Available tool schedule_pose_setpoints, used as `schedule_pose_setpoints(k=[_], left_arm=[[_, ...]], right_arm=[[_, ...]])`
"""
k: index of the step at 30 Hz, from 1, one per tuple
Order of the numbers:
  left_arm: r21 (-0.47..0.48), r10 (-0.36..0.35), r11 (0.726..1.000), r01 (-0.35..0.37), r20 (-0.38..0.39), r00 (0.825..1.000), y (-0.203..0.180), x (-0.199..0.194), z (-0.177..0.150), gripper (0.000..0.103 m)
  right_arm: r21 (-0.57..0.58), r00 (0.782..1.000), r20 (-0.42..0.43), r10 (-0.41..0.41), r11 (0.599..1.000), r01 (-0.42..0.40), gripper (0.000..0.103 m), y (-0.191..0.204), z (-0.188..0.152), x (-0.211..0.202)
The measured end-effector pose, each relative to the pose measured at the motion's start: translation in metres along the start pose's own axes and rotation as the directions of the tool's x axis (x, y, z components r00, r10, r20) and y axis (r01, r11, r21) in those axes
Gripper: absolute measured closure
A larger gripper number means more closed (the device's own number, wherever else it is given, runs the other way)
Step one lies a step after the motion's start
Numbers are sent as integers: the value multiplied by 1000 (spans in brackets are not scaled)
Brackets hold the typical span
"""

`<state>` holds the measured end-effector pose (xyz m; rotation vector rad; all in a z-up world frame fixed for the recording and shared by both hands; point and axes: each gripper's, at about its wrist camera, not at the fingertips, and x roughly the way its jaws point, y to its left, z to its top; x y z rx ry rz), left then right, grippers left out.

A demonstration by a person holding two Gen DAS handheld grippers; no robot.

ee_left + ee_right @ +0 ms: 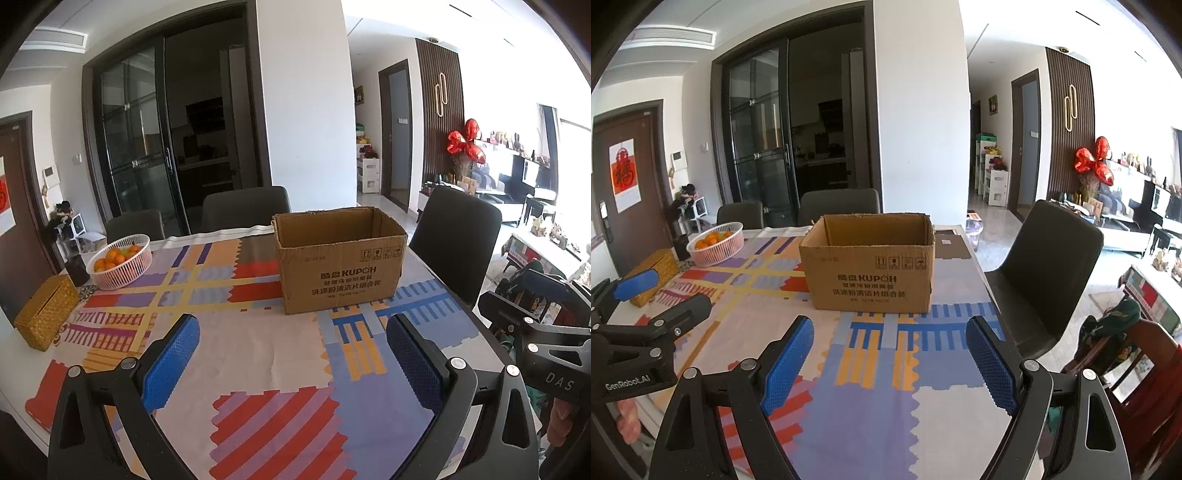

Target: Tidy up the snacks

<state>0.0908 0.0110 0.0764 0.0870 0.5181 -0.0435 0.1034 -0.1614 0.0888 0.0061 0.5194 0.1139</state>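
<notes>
On my table — cardboard box (871, 271), open-topped, upright on the patterned cloth (871, 376), just ahead of my left gripper (293, 350) and right gripper (890, 350) — both spread wide, empty.

On the table (258, 347) ahead of me stands the cardboard box (338, 266), upright with its open top facing up, toward the far right part of the cloth (266, 417). Far to the left sits the basket of oranges (120, 260), with a dark jar (77, 269) just beside it and a woven box (46, 312) nearer the left edge. Chairs (245, 206) stand behind the table, and another chair (1049, 273) at its right side.
</notes>
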Motion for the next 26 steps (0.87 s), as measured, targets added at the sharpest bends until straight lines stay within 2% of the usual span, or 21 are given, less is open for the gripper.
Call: schedule_pose_setpoints(k=[26], left_arm=[[-13,15,1000,-15,-12,1000,4,5,-2,0]], right_arm=[[-11,1000,-13,-2,1000,2,18,-1,2,4]])
